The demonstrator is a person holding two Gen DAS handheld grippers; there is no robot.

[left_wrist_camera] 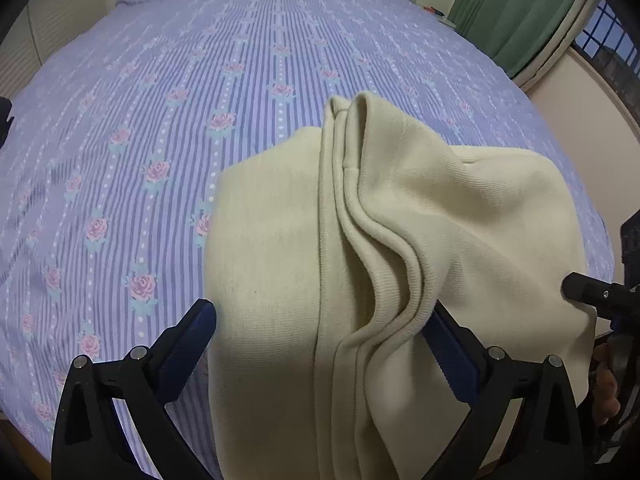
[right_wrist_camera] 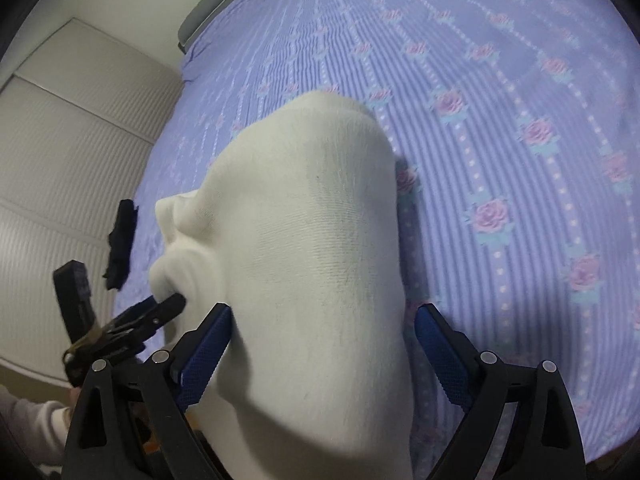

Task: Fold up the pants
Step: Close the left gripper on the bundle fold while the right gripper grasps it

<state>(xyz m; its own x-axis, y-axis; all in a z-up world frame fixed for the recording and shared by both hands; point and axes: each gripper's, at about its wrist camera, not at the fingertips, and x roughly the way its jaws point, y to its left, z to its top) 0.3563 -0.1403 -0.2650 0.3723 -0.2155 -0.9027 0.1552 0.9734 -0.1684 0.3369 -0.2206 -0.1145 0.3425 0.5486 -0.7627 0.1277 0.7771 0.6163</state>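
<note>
Cream-coloured pants (left_wrist_camera: pixel 372 248) lie bunched on the near part of the bed, with thick seamed edges running down their middle. My left gripper (left_wrist_camera: pixel 324 332) is open, its blue-padded fingers spread to either side of the cloth. The right gripper's tip (left_wrist_camera: pixel 580 288) shows at the pants' right edge in the left wrist view. In the right wrist view the pants (right_wrist_camera: pixel 312 248) fill the middle, and my right gripper (right_wrist_camera: pixel 324 336) is open around the cloth. The left gripper (right_wrist_camera: pixel 160 312) touches the pants' left edge there.
The bed has a purple striped sheet with pink roses (left_wrist_camera: pixel 180 140). A dark object (right_wrist_camera: pixel 122 240) lies on the sheet near its left edge. White closet doors (right_wrist_camera: pixel 68 168) stand to the left. Green curtains (left_wrist_camera: pixel 528 12) and a window are at the far right.
</note>
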